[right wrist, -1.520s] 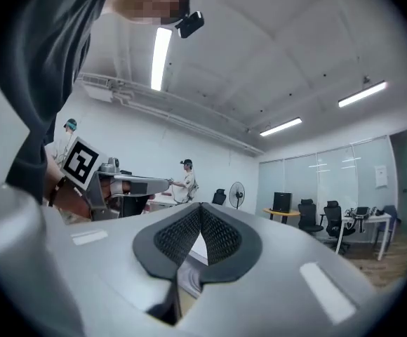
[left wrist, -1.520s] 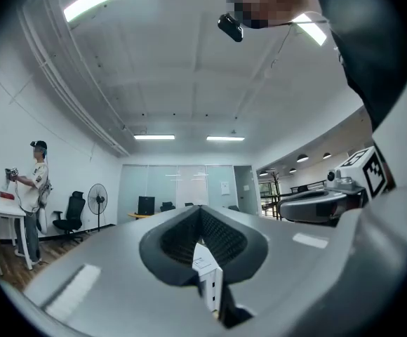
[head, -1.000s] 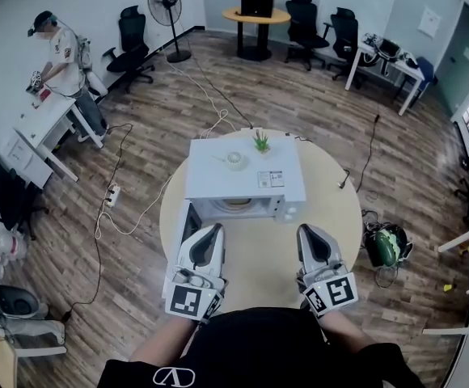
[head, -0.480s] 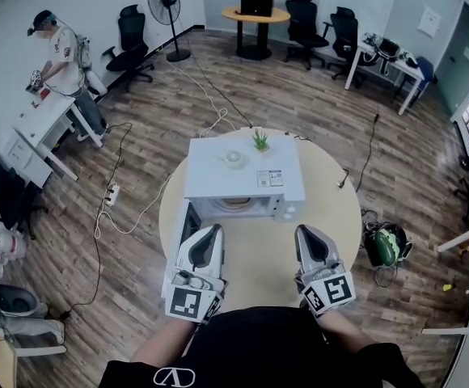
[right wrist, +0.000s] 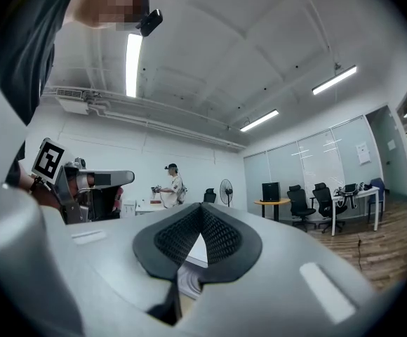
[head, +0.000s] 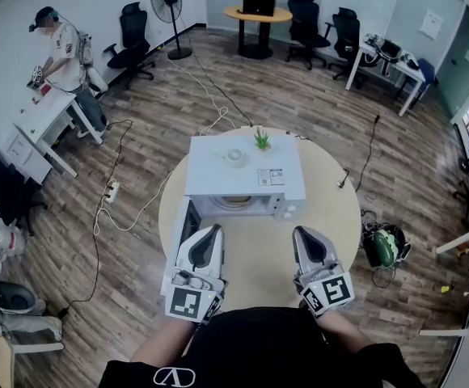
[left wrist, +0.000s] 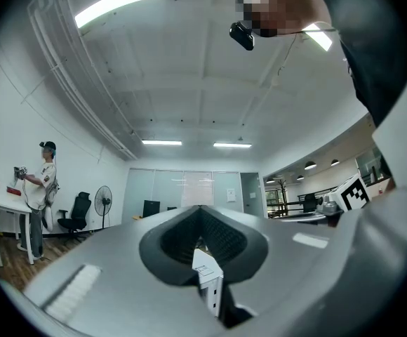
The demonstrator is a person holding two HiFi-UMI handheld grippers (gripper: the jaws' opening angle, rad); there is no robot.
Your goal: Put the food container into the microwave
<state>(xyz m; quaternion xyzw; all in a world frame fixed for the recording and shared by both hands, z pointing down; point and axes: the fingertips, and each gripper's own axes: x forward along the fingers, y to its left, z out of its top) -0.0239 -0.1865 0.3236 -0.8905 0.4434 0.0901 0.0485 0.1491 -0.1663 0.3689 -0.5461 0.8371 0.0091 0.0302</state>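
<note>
Since a second ago your right tongs have drifted a touch to the left in the head view, while your left tongs have kept their place. Both pairs are pressed together at the tips with nothing between them, as each gripper view shows: left tongs, right tongs.

They lie side by side over the near part of the round, pale wooden desk, both pointing at the white box-shaped microwave just ahead. Its door stands open, swung out to the left beside your left tongs.

The food container sits inside the open cavity as a round, pale shape. Only its front edge shows under the microwave's roof, and the right gripper view catches a ribbed white curve of it below the closed tips.

On top of the microwave stand a small round white object and a little green potted plant.

Farther off, a person in a cap stands at a white side table on the left, near a black standing fan.
</note>
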